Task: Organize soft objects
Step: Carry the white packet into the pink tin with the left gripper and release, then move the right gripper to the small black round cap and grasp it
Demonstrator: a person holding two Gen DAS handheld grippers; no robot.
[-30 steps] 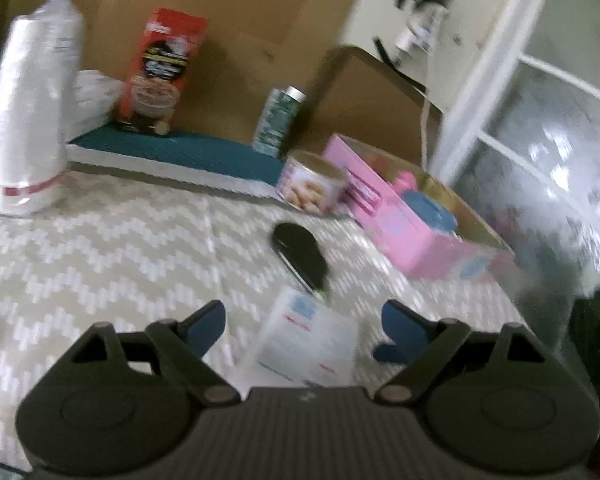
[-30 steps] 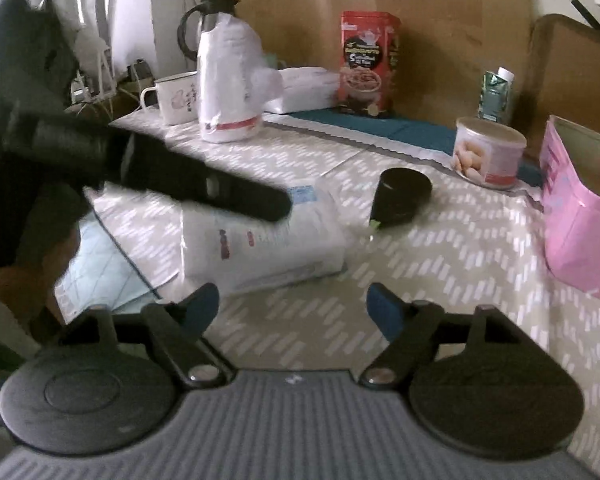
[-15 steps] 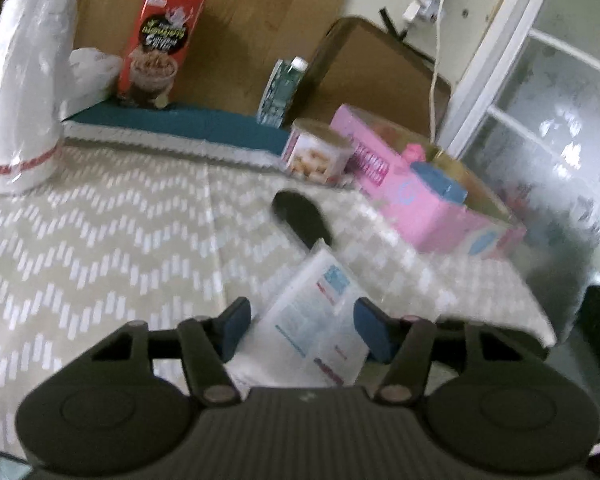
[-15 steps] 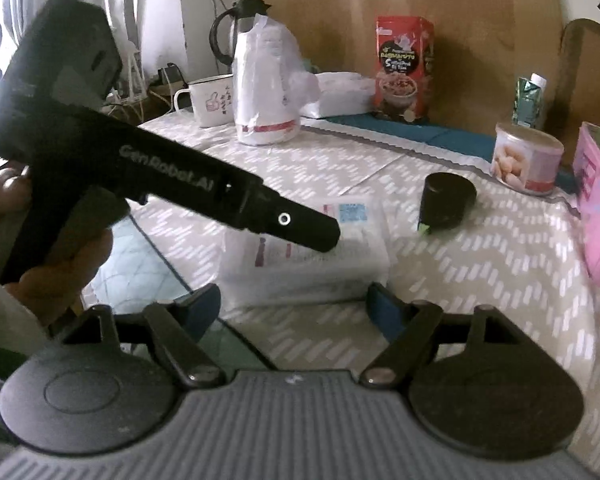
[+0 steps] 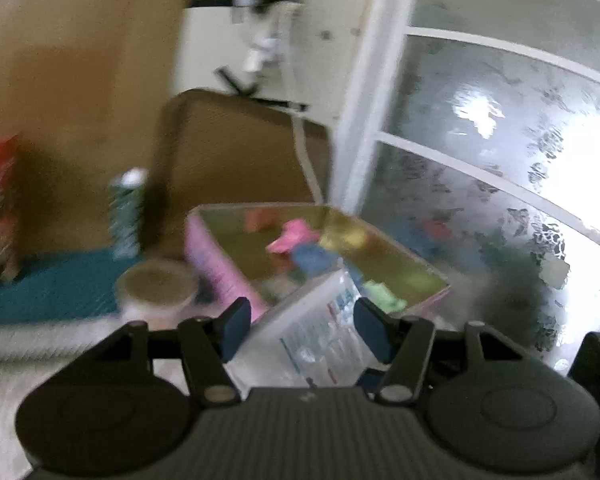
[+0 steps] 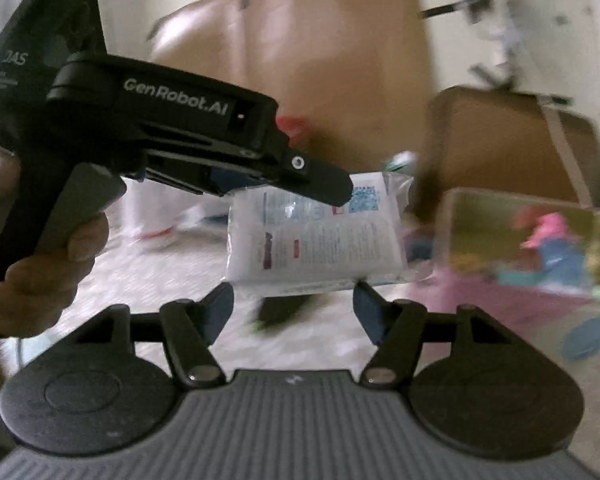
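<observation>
My left gripper is shut on a white plastic-wrapped soft pack with printed labels and holds it in the air. In the right wrist view the same pack hangs from the left gripper, above the table. Just beyond it stands an open pink box with pink, blue and green soft things inside; it also shows in the right wrist view. My right gripper is open and empty, just below the pack.
A round tin and a green carton stand left of the pink box on a teal mat. A brown board leans behind the box. A frosted glass door is at the right. A dark object lies on the table.
My left gripper has lifted the white pack off the table and carried it right, toward the pink box. My right gripper has risen and followed, still open.
</observation>
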